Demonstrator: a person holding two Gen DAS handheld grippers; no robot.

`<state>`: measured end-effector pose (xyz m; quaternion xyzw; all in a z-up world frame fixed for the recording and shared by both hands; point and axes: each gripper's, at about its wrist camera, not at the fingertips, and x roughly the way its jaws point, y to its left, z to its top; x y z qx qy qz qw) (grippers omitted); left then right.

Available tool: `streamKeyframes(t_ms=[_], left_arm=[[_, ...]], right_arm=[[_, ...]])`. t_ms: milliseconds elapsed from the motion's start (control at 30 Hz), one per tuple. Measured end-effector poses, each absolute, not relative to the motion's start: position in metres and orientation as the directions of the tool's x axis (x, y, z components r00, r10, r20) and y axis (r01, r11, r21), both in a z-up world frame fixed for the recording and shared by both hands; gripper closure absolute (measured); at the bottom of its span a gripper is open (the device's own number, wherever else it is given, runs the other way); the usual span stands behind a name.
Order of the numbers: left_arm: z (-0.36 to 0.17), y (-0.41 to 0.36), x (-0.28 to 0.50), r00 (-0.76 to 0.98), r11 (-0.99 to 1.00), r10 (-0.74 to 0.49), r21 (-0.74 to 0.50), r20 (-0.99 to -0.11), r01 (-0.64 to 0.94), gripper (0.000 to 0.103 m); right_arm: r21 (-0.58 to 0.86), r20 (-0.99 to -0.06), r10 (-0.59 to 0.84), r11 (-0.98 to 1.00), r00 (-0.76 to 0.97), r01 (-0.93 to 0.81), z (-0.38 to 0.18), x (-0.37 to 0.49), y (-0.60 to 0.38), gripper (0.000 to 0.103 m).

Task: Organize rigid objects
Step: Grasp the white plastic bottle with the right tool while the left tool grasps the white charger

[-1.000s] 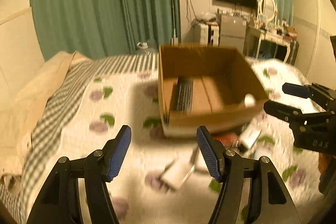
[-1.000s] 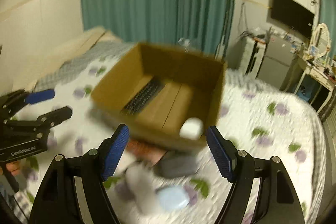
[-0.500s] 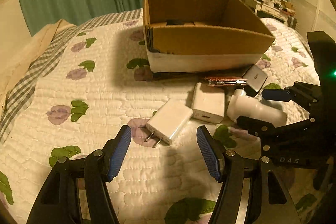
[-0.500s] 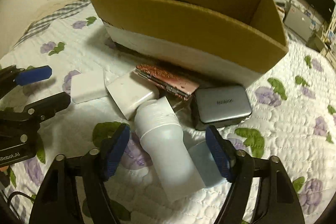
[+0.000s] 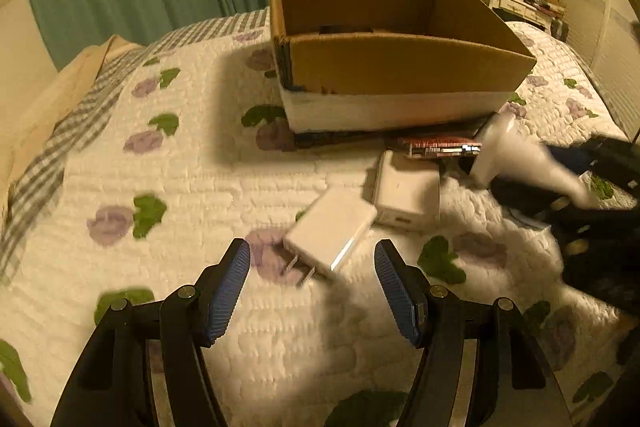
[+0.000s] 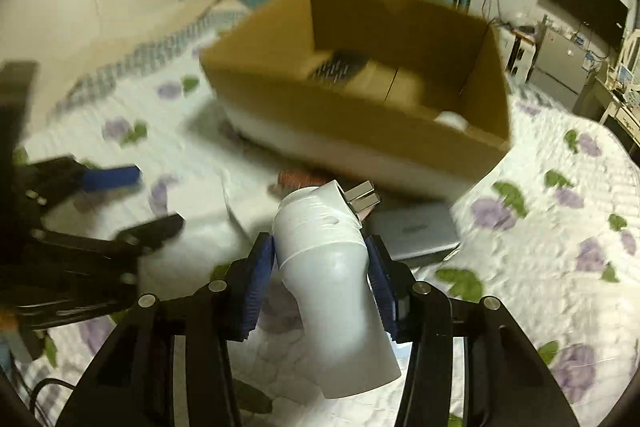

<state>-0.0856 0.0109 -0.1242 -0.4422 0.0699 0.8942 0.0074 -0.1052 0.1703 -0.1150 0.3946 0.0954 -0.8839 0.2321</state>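
My right gripper [image 6: 320,267] is closing on the white plug adapter [image 6: 328,267], pads on both its sides, so it can go into the cardboard box [image 6: 360,107] ahead. My left gripper [image 5: 312,287] hangs wide over the flat white charger [image 5: 332,227], empty.

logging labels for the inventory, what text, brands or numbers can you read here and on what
None can be read in the current views.
grey case: a small dark mark on its lid, too blurred to read.
white plug adapter, held between the closing pads of the right gripper: no print shows.
flat white charger, ahead of the open left gripper: no print shows.
cardboard box: no print shows.
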Motion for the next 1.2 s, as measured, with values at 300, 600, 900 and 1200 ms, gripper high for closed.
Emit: streamKeyframes(t_ms=[300,600,900,1200], left_arm=[[-0.159,0.020,-0.126,-0.521,-0.972,-0.059,0.167,-0.852,-0.163,0.035],[-0.159,0.026,-0.123,-0.552,-0.966,-0.050,0.182,-0.832,-0.186,0.048],[-0.115,0.034,-0.078,-0.625,-0.983,-0.027,0.134,-0.780,-0.125,0.061],[-0.025,0.038,-0.086,-0.743,-0.990,0.069,0.047,-0.666,-0.133,0.061]], right_arm=[[0.078,-0.741,-0.361,-0.884,-0.566,0.462,-0.112,-0.115,0.182,0.056],[0.069,-0.747,-0.348,-0.888,-0.566,0.455,-0.116,-0.115,0.179,0.056],[0.057,-0.710,-0.342,-0.899,-0.615,0.434,-0.091,-0.106,0.186,0.056],[0.044,-0.624,-0.356,-0.905,-0.695,0.423,-0.029,-0.117,0.195,0.056]])
